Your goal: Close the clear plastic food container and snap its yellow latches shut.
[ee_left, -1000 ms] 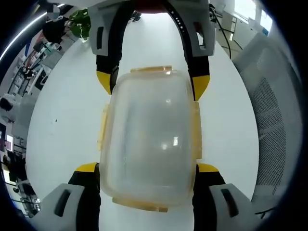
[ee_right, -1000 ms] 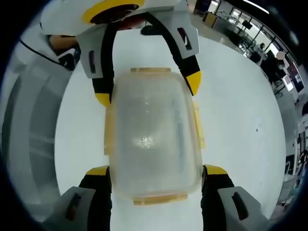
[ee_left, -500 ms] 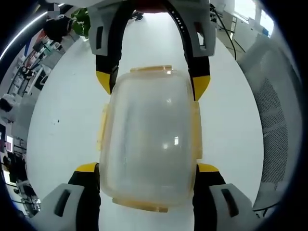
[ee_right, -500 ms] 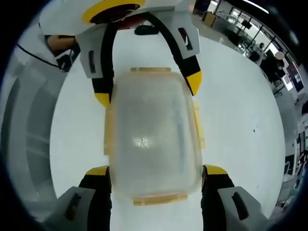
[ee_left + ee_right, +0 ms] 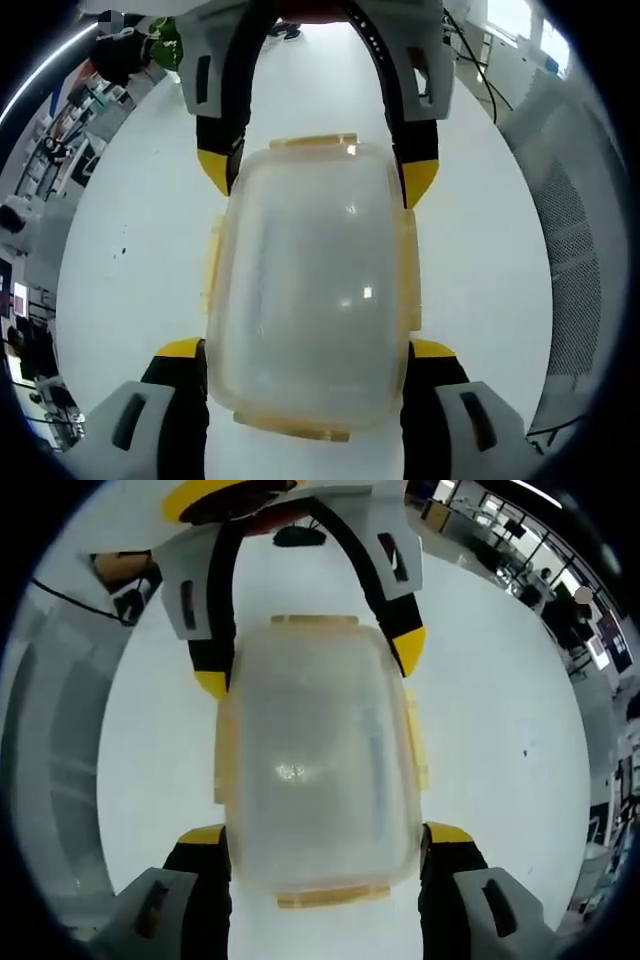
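The clear plastic food container [image 5: 310, 290] has its lid on and lies lengthwise between both grippers over a white table [image 5: 130, 250]. Yellow latches show at its far end [image 5: 312, 143], near end [image 5: 295, 428] and along both long sides [image 5: 213, 265]. My left gripper [image 5: 308, 350] clamps its yellow-tipped jaws against the near end's two sides. The right gripper [image 5: 316, 175] grips the far end from the opposite direction. In the right gripper view the same container [image 5: 315, 760] sits between my right gripper [image 5: 325, 835] and the left gripper [image 5: 310, 660] beyond it.
A grey mesh chair [image 5: 570, 250] stands by the table's edge, also seen as the chair [image 5: 50, 760] in the right gripper view. A green plant [image 5: 165, 40] and office desks [image 5: 520, 550] lie in the background.
Both grippers keep the same hold on the container. The background has shifted slightly, and the container sits a touch higher in the right gripper view.
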`<move>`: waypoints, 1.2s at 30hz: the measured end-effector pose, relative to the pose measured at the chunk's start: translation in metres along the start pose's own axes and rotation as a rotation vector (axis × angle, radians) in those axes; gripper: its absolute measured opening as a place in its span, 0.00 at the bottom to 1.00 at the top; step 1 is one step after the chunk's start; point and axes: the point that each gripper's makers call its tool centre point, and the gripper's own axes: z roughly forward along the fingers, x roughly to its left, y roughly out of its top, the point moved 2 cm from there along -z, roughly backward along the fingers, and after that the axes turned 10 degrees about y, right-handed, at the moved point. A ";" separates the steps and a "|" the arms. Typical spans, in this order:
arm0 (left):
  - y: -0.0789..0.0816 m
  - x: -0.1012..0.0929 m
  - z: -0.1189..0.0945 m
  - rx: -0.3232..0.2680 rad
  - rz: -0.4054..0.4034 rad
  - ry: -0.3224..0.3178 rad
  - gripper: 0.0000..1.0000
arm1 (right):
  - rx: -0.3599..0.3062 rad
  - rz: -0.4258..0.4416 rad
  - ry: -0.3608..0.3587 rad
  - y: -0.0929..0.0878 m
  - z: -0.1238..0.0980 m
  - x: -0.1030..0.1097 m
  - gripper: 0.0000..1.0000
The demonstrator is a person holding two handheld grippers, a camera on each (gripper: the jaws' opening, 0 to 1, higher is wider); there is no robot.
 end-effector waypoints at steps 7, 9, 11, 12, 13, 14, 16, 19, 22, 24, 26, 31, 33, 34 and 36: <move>0.000 0.000 0.000 0.004 0.001 0.002 0.80 | 0.002 0.002 -0.006 0.000 0.000 0.000 0.78; 0.000 0.000 0.000 0.007 0.000 0.003 0.80 | 0.000 0.001 -0.006 0.000 0.000 0.000 0.78; 0.001 -0.001 -0.001 0.014 0.003 0.003 0.80 | -0.002 -0.003 -0.008 0.000 0.000 0.000 0.78; 0.001 -0.001 0.000 0.012 0.002 0.005 0.80 | -0.005 0.000 -0.010 0.000 0.000 0.000 0.78; 0.001 -0.001 0.000 0.009 -0.001 0.007 0.80 | -0.006 0.000 -0.013 0.000 0.000 0.000 0.78; 0.001 -0.001 0.000 0.009 0.000 0.011 0.81 | -0.007 -0.002 -0.014 0.000 0.000 0.000 0.78; 0.001 -0.002 0.000 0.008 0.000 0.014 0.82 | -0.015 0.008 -0.024 0.000 -0.001 -0.001 0.79; 0.007 -0.001 -0.001 -0.023 -0.011 0.034 0.93 | -0.044 0.021 -0.052 0.001 -0.002 -0.002 0.86; 0.010 0.000 -0.002 -0.030 -0.012 0.050 0.97 | -0.047 0.012 -0.063 0.001 -0.003 0.001 0.87; 0.010 -0.001 -0.002 -0.029 -0.017 0.052 0.98 | -0.045 0.008 -0.073 0.000 -0.004 0.000 0.87; 0.009 -0.003 -0.003 -0.031 -0.019 0.058 0.99 | -0.053 0.011 -0.079 0.001 -0.006 0.001 0.88; 0.007 -0.002 -0.009 -0.040 -0.054 0.081 0.99 | -0.073 0.023 -0.106 -0.001 -0.013 0.002 0.88; 0.007 0.000 -0.012 -0.054 -0.085 0.094 0.99 | -0.087 0.042 -0.118 -0.002 -0.018 0.001 0.87; 0.009 0.001 -0.015 -0.080 -0.130 0.098 0.99 | -0.105 0.052 -0.117 -0.001 -0.020 0.002 0.87; 0.003 0.001 -0.018 -0.065 -0.157 0.094 0.99 | -0.121 0.065 -0.127 -0.001 -0.024 0.001 0.87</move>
